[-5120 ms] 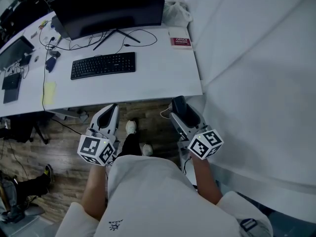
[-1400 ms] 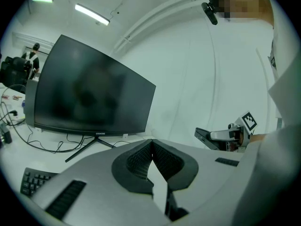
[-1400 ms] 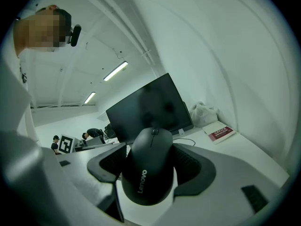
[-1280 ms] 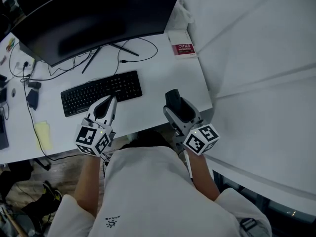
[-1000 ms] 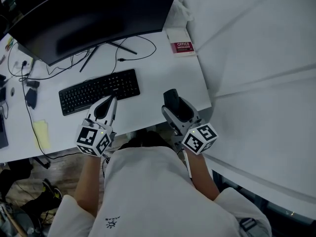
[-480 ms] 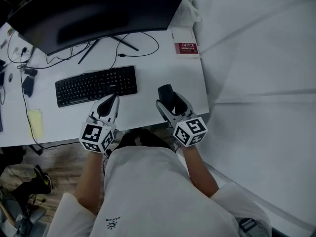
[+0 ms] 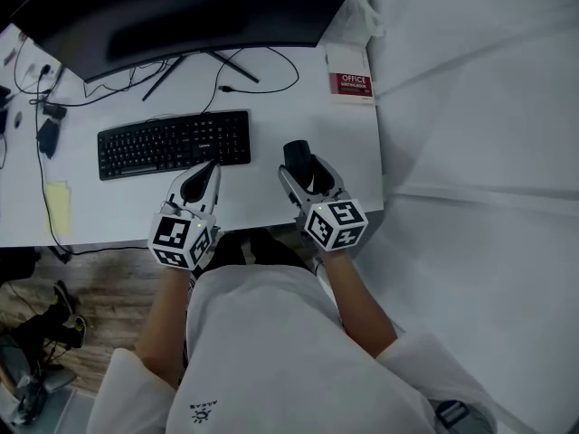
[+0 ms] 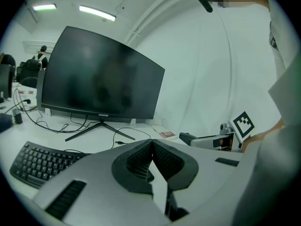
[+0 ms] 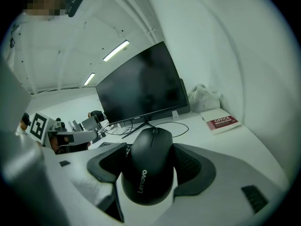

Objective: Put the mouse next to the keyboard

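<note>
A black Lenovo mouse (image 9: 149,166) sits clamped between the jaws of my right gripper (image 7: 300,159), over the white desk (image 7: 298,116) just right of the black keyboard (image 7: 174,142). The mouse (image 7: 297,153) pokes out ahead of the jaws. My left gripper (image 7: 207,172) is shut with nothing in it, its tips at the keyboard's near right corner. In the left gripper view the jaws (image 8: 151,160) meet at the tips, the keyboard (image 8: 42,163) lies at lower left and the right gripper (image 8: 214,140) shows to the right.
A large dark monitor (image 7: 181,7) stands behind the keyboard with its stand and cables (image 7: 244,70). A white box with a red label (image 7: 349,71) lies at the desk's far right, a plastic bag (image 7: 365,7) beyond it. White sheeting (image 7: 479,134) hangs right of the desk.
Both grippers came forward from below the desk edge to over the desk. The right one carried the mouse left and forward, closer to the keyboard's right end.
</note>
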